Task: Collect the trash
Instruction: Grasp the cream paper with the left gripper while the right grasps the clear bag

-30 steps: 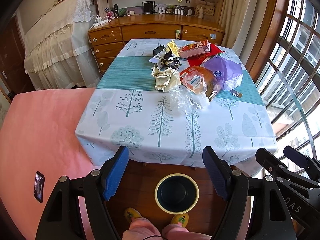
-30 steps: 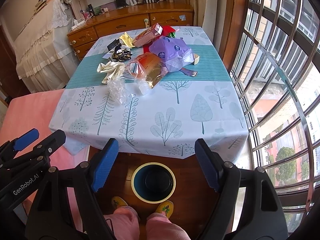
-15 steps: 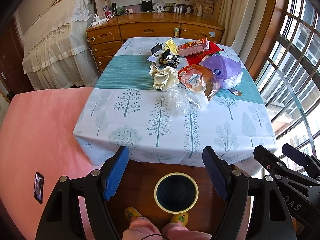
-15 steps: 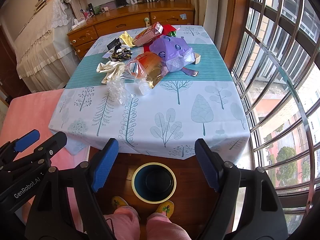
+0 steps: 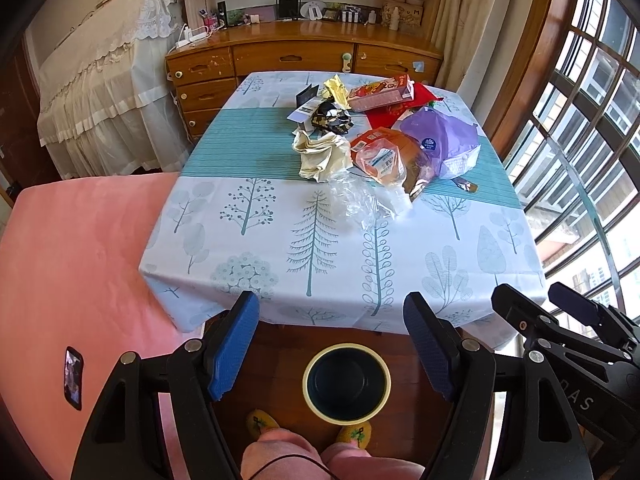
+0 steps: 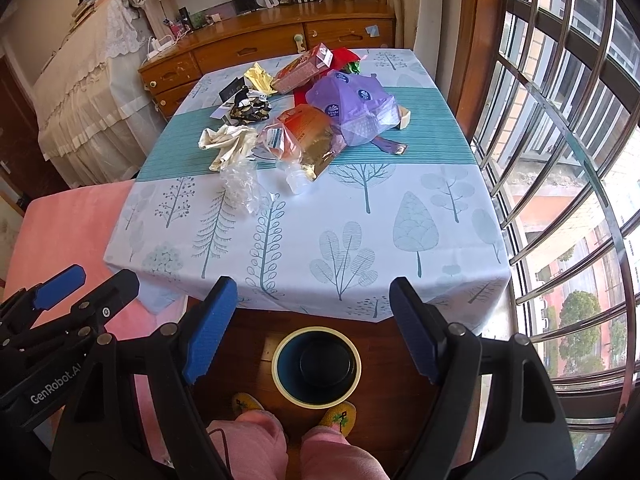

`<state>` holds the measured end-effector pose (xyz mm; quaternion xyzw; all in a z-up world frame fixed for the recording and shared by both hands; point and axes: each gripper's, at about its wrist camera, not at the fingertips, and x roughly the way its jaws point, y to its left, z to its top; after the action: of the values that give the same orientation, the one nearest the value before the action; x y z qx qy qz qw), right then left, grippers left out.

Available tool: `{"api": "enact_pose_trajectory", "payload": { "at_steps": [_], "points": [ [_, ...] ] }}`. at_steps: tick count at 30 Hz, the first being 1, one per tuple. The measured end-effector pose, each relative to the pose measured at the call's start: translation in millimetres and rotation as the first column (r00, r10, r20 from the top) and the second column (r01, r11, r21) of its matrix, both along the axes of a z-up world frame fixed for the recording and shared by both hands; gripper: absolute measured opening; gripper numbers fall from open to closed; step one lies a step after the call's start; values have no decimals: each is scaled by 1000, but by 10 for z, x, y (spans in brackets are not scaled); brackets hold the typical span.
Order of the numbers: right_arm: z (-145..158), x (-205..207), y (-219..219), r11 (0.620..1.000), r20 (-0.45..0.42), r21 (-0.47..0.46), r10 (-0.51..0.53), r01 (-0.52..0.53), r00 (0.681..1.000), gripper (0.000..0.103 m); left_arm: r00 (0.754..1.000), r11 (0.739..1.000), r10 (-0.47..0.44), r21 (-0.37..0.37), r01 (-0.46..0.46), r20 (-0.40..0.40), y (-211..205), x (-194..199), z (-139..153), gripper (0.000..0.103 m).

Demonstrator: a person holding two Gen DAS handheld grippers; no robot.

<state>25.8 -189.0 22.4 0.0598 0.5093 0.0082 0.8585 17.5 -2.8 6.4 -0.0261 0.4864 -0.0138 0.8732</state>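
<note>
A pile of trash lies on the far half of the table [image 5: 280, 248]: a purple bag [image 5: 440, 140], an orange bread bag [image 5: 384, 156], crumpled cream paper [image 5: 324, 156], clear plastic film [image 5: 360, 200], a black-and-gold wrapper [image 5: 332, 118] and a red carton [image 5: 380, 92]. On the floor below the near table edge stands a round bin [image 5: 346, 346] with a cream rim and a dark inside. My left gripper [image 5: 331, 304] hovers above it, its jaws closing slightly with nothing between them. My right gripper [image 6: 314, 286] hangs open and empty over the same bin [image 6: 316, 329], well short of the trash.
A pink bed [image 5: 80, 260] with a phone [image 5: 74, 376] on it lies to the left. Barred windows [image 6: 560, 160] run along the right, a wooden dresser [image 5: 300, 56] stands behind the table. The person's knees and yellow slippers [image 5: 262, 420] are beside the bin.
</note>
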Motion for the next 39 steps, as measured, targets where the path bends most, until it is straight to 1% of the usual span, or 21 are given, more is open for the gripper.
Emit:
{"api": "enact_pose_trajectory", "payload": {
  "at_steps": [2, 7, 10, 12, 14, 17, 19, 22, 27, 29, 31, 32, 35, 36, 39],
  "points": [
    [-27, 52, 30, 1000, -6, 8, 3, -3, 1000, 77, 1000, 1000, -1, -10, 1, -11, 64, 61, 2, 75],
    [-101, 286, 138, 1000, -11, 13, 18, -17, 1000, 77, 995, 997, 62, -38, -65, -75, 379, 359, -100, 75],
    [-155, 485, 273, 999, -9, 0, 43, -43, 999, 77, 989, 996, 92, -7, -94, -118, 580, 591, -182, 75],
    [-187, 651, 380, 998, -13, 1, 60, -60, 998, 77, 986, 996, 91, 3, -91, -139, 731, 765, -244, 75],
    [-229, 823, 476, 997, -20, 7, 72, -72, 997, 77, 986, 997, 77, 23, -74, -145, 825, 935, -277, 75],
    [-323, 1121, 623, 996, -39, 17, 89, -89, 995, 76, 987, 996, 64, 72, -54, -146, 917, 1212, -309, 75],
    [-400, 1312, 729, 995, -53, 21, 103, -102, 993, 76, 986, 997, 44, 66, -34, -162, 982, 1412, -331, 75],
    [-533, 1571, 886, 993, -67, 3, 120, -120, 991, 76, 980, 999, -17, 47, 27, -198, 1025, 1715, -371, 75],
    [-855, 1959, 1106, 992, -113, -23, 121, -125, 986, 74, 965, 991, -111, 52, 127, -236, 1033, 2149, -454, 75],
    [-1015, 2076, 1167, 992, -144, -26, 122, -127, 982, 71, 959, 986, -140, 49, 157, -248, 1031, 2302, -480, 75],
    [-1165, 2156, 1200, 992, -178, -14, 125, -129, 976, 64, 951, 980, -175, 52, 194, -254, 1026, 2455, -502, 75],
    [-1229, 2189, 1211, 992, -191, -6, 123, -126, 974, 62, 947, 975, -193, 56, 214, -256, 1000, 2524, -513, 75],
    [-1379, 2234, 1198, 994, -223, 40, 112, -105, 968, 44, 929, 958, -255, 62, 281, -267, 904, 2717, -545, 75],
    [-1410, 2243, 1183, 994, -230, 55, 105, -95, 968, 33, 921, 951, -278, 59, 304, -273, 861, 2782, -554, 75],
    [-1429, 2216, 1104, 993, -236, 105, 73, -49, 969, 30, 895, 924, -352, 50, 378, -273, 701, 2930, -556, 75]
  ]
}}
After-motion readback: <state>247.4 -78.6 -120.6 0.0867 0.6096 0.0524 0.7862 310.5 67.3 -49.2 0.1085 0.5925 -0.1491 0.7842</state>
